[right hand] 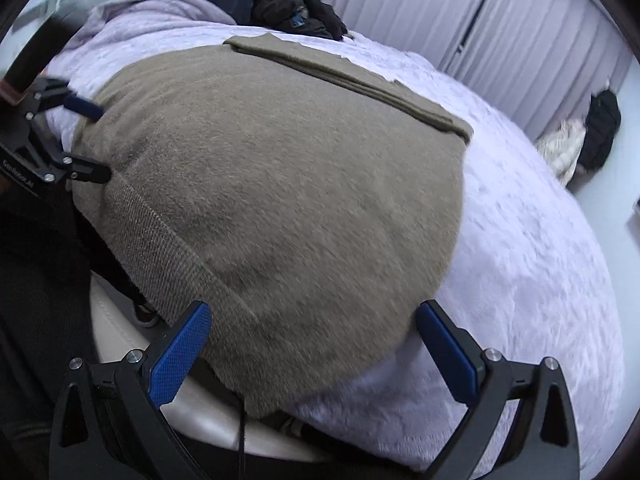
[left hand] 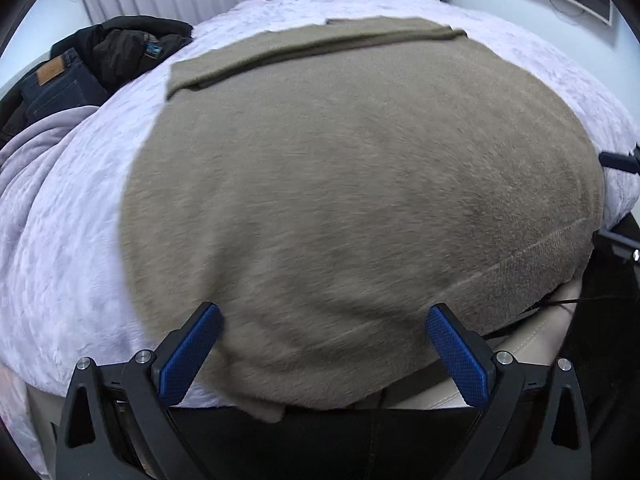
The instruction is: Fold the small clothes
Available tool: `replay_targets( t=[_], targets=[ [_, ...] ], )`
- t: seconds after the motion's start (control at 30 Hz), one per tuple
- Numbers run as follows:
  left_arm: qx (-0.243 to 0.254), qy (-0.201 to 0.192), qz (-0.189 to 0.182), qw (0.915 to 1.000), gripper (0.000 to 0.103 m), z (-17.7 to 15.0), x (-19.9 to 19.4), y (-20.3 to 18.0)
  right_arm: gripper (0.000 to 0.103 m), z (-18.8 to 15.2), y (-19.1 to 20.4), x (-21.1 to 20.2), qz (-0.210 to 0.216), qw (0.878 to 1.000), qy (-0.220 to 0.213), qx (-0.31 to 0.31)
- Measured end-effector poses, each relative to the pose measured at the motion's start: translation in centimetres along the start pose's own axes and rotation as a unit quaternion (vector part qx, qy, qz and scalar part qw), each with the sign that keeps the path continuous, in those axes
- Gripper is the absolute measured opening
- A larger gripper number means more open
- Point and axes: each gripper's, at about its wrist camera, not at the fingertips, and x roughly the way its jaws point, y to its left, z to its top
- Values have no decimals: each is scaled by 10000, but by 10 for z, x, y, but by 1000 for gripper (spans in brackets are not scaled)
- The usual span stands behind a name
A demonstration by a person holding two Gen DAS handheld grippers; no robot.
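Left gripper (left hand: pixel 324 354) jaws apart | right gripper (right hand: pixel 312 350) jaws apart | one olive garment (left hand: pixel 352 184) flat on lilac bedspread (left hand: pixel 68 248) | one clothes pile (left hand: pixel 108 60) behind

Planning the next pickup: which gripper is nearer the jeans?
Left. The left gripper sits on the jeans' side of the sweater; the right gripper is across it, farther away.

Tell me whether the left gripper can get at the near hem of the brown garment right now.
Probably yes. The left gripper is open, its fingers straddling the brown garment near its hem, with nothing lying between them.
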Motion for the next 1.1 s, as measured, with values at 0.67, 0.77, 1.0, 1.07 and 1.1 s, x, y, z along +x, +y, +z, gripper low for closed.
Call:
replay_targets(
  t=[0.67,0.77,1.0,1.07,1.1],
  targets=[
    [-1152,-313,-1036,9874,103,-37,13,79,75,-29,-51,6,1814,9707,-102,1574],
    [-1222,-366,-1240,9840,103,-38,14,89,73,-27,-43,9,1937,9705,-78,1437],
    [-1190,-351,-1341,9832,103,-39,13,89,73,-25,-39,19,2118,9650,-45,1543],
    [-1071,-260,-1475,9829,103,-40,13,85,73,-27,-39,19,2188,9635,-71,1544],
    [-1044,-252,-1532,9823,103,-41,12,84,73,-26,-37,19,2212,9629,-75,1542]
  ],
)
